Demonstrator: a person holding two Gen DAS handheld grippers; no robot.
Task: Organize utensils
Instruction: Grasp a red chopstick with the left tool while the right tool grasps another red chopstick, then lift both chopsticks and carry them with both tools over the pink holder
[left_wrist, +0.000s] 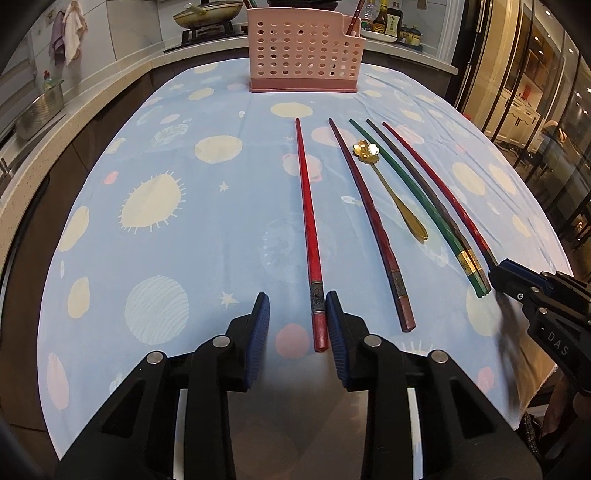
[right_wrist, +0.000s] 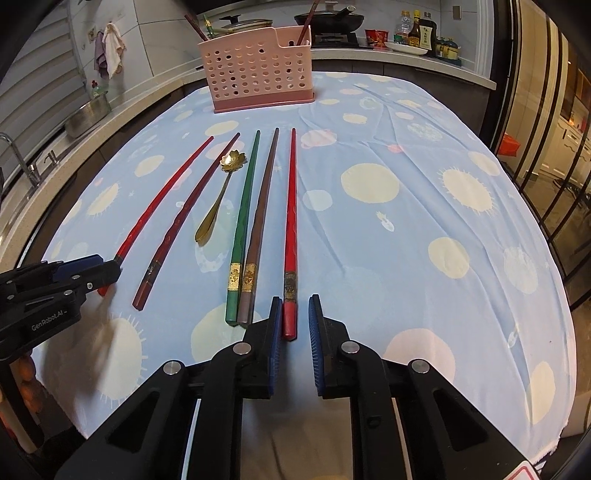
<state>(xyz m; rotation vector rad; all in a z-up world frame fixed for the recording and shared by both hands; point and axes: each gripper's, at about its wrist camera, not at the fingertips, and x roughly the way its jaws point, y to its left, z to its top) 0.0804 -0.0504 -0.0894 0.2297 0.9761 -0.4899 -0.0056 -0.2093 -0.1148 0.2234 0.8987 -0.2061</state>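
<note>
Altogether five chopsticks (right_wrist: 243, 221), one spoon (right_wrist: 212, 218), one holder (right_wrist: 255, 77); left tongs (left_wrist: 297, 295) and right tongs (right_wrist: 295, 298) each straddle a red one, unclenched.

Left gripper (left_wrist: 297, 314) hangs over a planet-print tablecloth (left_wrist: 177, 221), its jaws apart around the butt end of a red chopstick (left_wrist: 308, 229); the right-hand pad (left_wrist: 334, 321) sits against it. Alongside lie a dark red chopstick (left_wrist: 365, 218), a gold flower-handled spoon (left_wrist: 395, 192) and three more chopsticks (left_wrist: 424, 203). A pink perforated utensil holder (left_wrist: 303, 51) stands beyond; the right gripper (left_wrist: 517, 284) enters at the frame's right edge
</note>
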